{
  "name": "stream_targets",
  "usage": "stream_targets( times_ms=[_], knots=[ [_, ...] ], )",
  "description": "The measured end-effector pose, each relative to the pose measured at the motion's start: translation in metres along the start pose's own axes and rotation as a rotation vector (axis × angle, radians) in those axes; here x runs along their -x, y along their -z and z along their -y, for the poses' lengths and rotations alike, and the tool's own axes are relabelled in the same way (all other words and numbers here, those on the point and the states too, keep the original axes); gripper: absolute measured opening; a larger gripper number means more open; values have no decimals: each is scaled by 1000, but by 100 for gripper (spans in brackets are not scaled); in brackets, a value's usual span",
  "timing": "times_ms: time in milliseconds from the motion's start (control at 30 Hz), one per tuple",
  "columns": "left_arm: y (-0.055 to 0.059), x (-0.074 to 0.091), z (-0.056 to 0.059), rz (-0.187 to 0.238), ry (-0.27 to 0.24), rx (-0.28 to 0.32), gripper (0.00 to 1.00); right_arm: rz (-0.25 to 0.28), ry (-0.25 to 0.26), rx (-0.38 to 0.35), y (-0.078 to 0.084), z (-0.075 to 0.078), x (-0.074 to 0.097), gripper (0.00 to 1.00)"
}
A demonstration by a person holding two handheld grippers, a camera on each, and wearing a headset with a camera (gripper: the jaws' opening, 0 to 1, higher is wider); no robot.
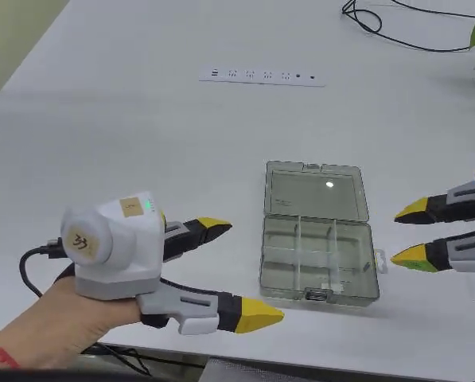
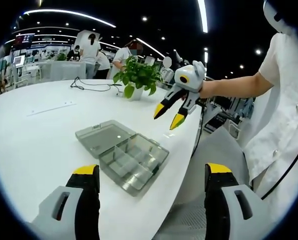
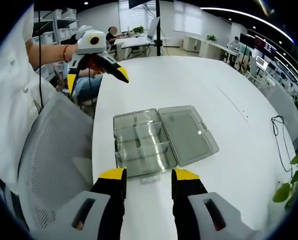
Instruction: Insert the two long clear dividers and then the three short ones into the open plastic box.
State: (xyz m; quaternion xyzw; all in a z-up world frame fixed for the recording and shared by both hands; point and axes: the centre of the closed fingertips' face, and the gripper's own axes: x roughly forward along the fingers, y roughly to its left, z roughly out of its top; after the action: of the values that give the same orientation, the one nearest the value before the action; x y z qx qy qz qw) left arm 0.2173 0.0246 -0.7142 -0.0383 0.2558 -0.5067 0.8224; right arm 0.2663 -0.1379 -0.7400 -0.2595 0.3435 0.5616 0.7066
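Left tongs (image 1: 241,270) hang spread wide and empty over the near edge of the table (image 1: 126,143), held in a hand (image 1: 54,326), with the yellow tips pointing toward the box (image 1: 285,288). In the left gripper view those tongs (image 2: 152,172) frame the box (image 2: 101,134) from low over the table. Right tongs (image 1: 408,233) hover just off the box's right side, tips pointing at it. They are parted by a narrower gap, with nothing between them. In the right gripper view these tongs (image 3: 149,176) sit just short of the box (image 3: 188,135), not touching it.

The box lies open near the table's front edge, between the two tongs. Its lid is folded flat on the far side. Clear dividers (image 1: 317,249) stand inside the base and split it into compartments. I cannot tell exactly how many there are.

Farther back on the table lie a power strip (image 1: 261,76) and a looped black cable (image 1: 380,24). A potted plant (image 2: 139,75) stands near the far right corner.
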Motion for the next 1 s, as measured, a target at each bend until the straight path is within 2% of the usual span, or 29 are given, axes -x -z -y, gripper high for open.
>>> stream_targets(
  times_ms=[133, 400, 500, 800, 1000],
  knots=[
    [-1, 0, 0, 2, -1, 2, 88, -25, 11, -17, 18, 4, 8, 40],
    [3, 1, -1, -4, 0, 9, 88, -108, 33, -37, 71, 17, 22, 49],
    [4, 1, -1, -6, -1, 12, 88, -157, 30, -42, 93, 20, 26, 50],
    [6, 2, -2, -12, -3, 21, 88, -298, 7, -3, 151, 29, 25, 52],
    [6, 2, -3, -18, -8, 26, 88, -382, -20, 51, 176, 31, 16, 51]
  ],
)
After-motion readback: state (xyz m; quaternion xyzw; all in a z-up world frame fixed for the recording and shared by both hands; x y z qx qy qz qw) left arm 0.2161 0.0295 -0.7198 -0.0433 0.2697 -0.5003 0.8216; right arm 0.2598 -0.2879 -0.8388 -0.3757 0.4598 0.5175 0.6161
